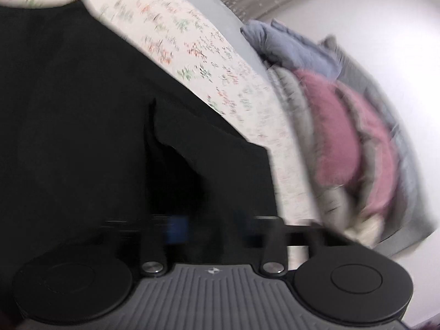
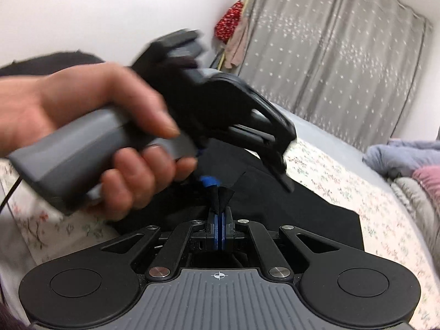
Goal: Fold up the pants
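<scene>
Black pants (image 1: pixel 82 110) lie spread on a floral bedsheet (image 1: pixel 192 49). The left wrist view is smeared by motion; my left gripper (image 1: pixel 209 225) hangs low over the dark cloth, its fingers blurred, and whether cloth is caught between them is unclear. From the right wrist, a person's hand (image 2: pixel 82 104) holds the left gripper (image 2: pixel 210 181), its blue tip down at the pants (image 2: pixel 302 206). Just in front of that tip, my right gripper (image 2: pixel 220 214) is shut on a raised pinch of the black fabric between its blue pads (image 2: pixel 217 232).
A pile of blue, pink and grey bedding (image 1: pixel 343 137) lies at the right end of the bed (image 2: pixel 412 170). A grey star-patterned curtain (image 2: pixel 330 55) hangs behind, with a red item (image 2: pixel 229 22) hung beside it. White walls surround the bed.
</scene>
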Motion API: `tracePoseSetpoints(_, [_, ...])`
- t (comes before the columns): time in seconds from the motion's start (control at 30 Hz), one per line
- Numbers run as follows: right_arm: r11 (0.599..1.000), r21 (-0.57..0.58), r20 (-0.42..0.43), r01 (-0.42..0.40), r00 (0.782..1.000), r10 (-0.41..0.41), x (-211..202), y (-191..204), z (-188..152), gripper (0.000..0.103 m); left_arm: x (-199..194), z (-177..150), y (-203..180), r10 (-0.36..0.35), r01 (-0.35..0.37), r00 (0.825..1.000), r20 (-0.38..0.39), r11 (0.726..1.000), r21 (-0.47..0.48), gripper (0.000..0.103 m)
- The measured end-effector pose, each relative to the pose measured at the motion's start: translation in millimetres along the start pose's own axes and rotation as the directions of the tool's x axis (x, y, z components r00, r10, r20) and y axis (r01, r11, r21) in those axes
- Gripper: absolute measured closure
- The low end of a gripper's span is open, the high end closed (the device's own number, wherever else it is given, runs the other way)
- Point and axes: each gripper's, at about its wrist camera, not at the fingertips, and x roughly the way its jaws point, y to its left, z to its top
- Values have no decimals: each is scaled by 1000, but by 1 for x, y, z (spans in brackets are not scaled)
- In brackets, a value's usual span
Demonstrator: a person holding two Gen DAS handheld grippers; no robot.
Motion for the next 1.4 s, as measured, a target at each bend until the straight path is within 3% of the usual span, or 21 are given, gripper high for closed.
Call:
tracePoseSetpoints(0.17, [999, 4, 24, 31, 999, -32, 1, 4, 8, 100, 1, 14, -4, 41, -42, 999, 14, 994, 97, 103])
tracePoseSetpoints(0.33, [998, 56, 71, 24, 997, -28, 4, 7, 20, 100, -22, 25, -13, 18, -31, 998, 64, 979, 200, 103])
tracePoseSetpoints(0.6, [982, 175, 129, -63, 991, 40, 6, 16, 50, 100, -64, 47, 3, 29, -60, 991, 133, 970, 234, 103])
tracePoseSetpoints(0.77, [973, 200, 145, -114, 986, 86, 11, 42, 70, 100, -96, 58, 23, 78, -121, 982, 169, 957, 262, 103])
tracePoseSetpoints(0.9, [958, 231, 174, -172, 976, 133, 18, 66, 86, 100, -130, 69, 50, 84, -133, 974, 213, 964, 231, 103])
tracePoseSetpoints(0.97, [945, 250, 195, -210, 967, 163, 24, 77, 97, 100, -149, 73, 64, 101, -157, 964, 247, 963, 220, 103])
tracePoseSetpoints(1.07, [923, 267, 224, -278, 949, 221, 32, 93, 112, 101, -181, 77, 85, 155, -232, 936, 316, 946, 224, 103])
tracePoseSetpoints(1.2, [904, 251, 245, -347, 926, 288, 47, 126, 130, 101, -224, 82, 124, 169, -244, 903, 395, 958, 148, 103])
tracePoseSetpoints(1.4, [864, 265, 236, -428, 897, 372, 69, 156, 139, 102, -258, 88, 172, 272, -323, 868, 416, 945, 56, 103])
